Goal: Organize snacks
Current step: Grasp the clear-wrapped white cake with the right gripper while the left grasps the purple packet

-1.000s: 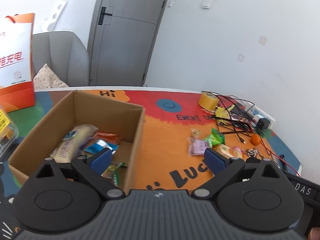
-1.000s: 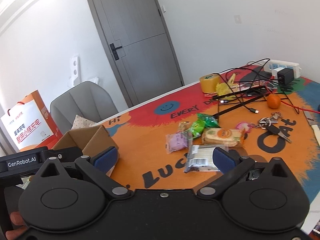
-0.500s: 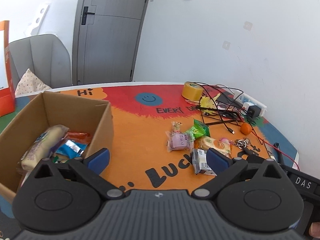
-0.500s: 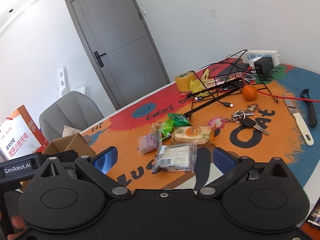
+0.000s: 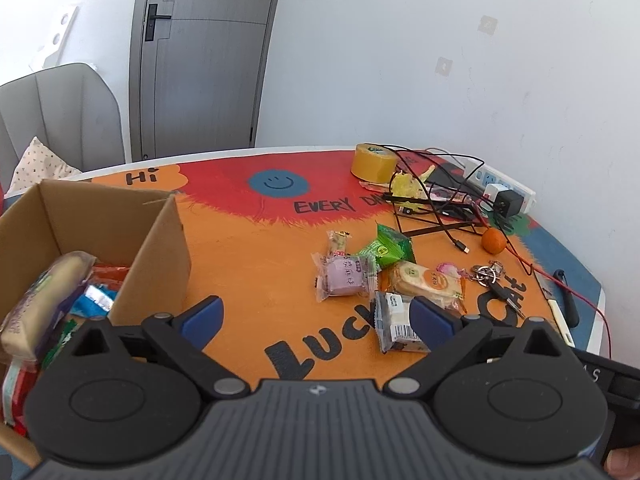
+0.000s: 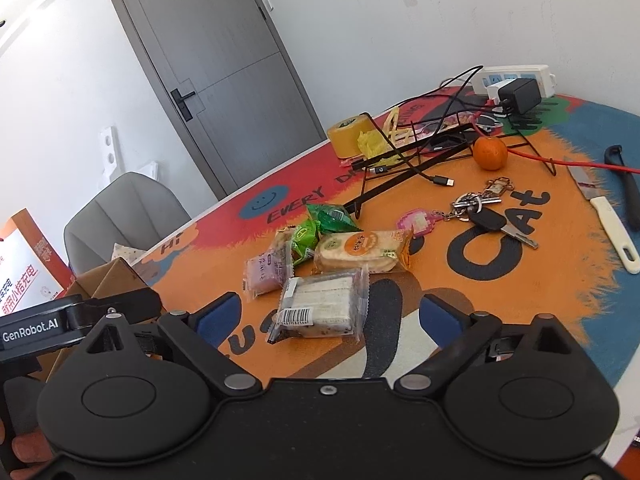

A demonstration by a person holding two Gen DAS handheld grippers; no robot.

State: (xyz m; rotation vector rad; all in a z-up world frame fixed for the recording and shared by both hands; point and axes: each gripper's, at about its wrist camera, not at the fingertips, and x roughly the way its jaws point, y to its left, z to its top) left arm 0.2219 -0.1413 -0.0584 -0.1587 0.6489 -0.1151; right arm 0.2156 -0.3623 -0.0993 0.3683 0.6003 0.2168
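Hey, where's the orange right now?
The orange sits on the table toward the far right in both wrist views, beside the black wire stand, just beyond the keys and short of the power strip.

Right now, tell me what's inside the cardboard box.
Inside the cardboard box: a long pale snack pack, an orange wrapper, a blue one. The left gripper hides the near corner.

Matt cardboard box, glossy plastic wrappers

Bright, even daylight fills both fisheye views. The white wall looks washed out. Straight lines bow strongly toward the dark rounded corners. Shadows are soft; focus is sharp.
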